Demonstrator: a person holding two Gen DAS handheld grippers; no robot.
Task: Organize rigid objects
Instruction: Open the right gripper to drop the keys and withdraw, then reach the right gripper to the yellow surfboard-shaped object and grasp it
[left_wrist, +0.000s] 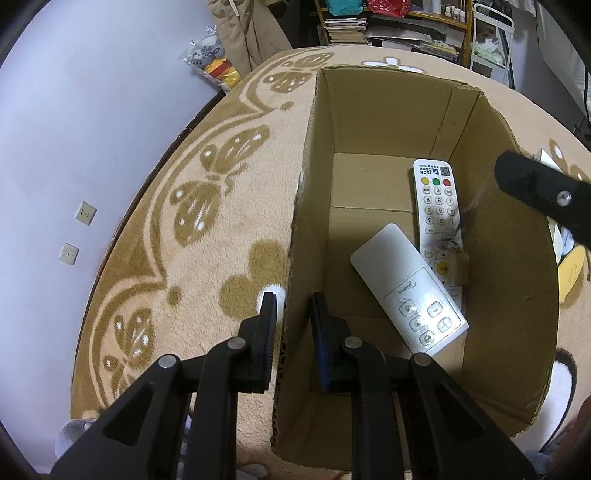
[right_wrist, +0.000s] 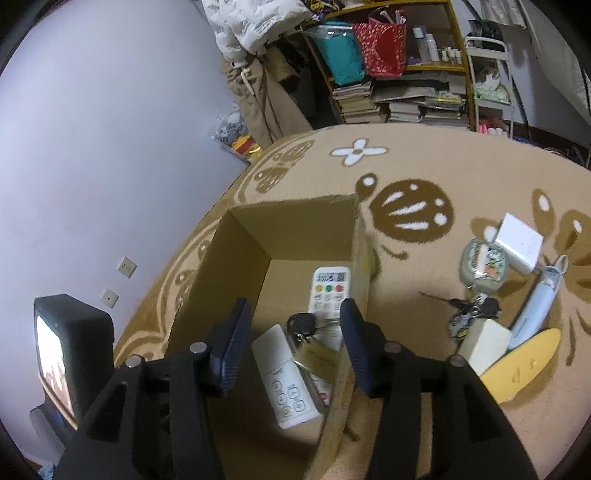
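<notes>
An open cardboard box (left_wrist: 498, 332) stands on the patterned carpet. My left gripper (left_wrist: 291, 306) is shut on the box's left wall, one finger outside and one inside. On the box floor lie a long white remote with coloured buttons (left_wrist: 437, 206) and a shorter white remote (left_wrist: 406, 288). A black-headed key with a brass padlock (right_wrist: 314, 350) rests on the two remotes; it looks blurred in the left wrist view. My right gripper (right_wrist: 295, 308) hangs open above the box (right_wrist: 240, 251), touching nothing. One right finger (left_wrist: 532, 184) shows over the box's right wall.
Right of the box on the carpet lie a bunch of keys (right_wrist: 472, 310), an oval tin (right_wrist: 482, 266), a white cube (right_wrist: 521, 240), a white block (right_wrist: 485, 343), a pale blue tube (right_wrist: 535, 306) and a yellow oval piece (right_wrist: 524, 362). Bookshelves stand behind, a wall at left.
</notes>
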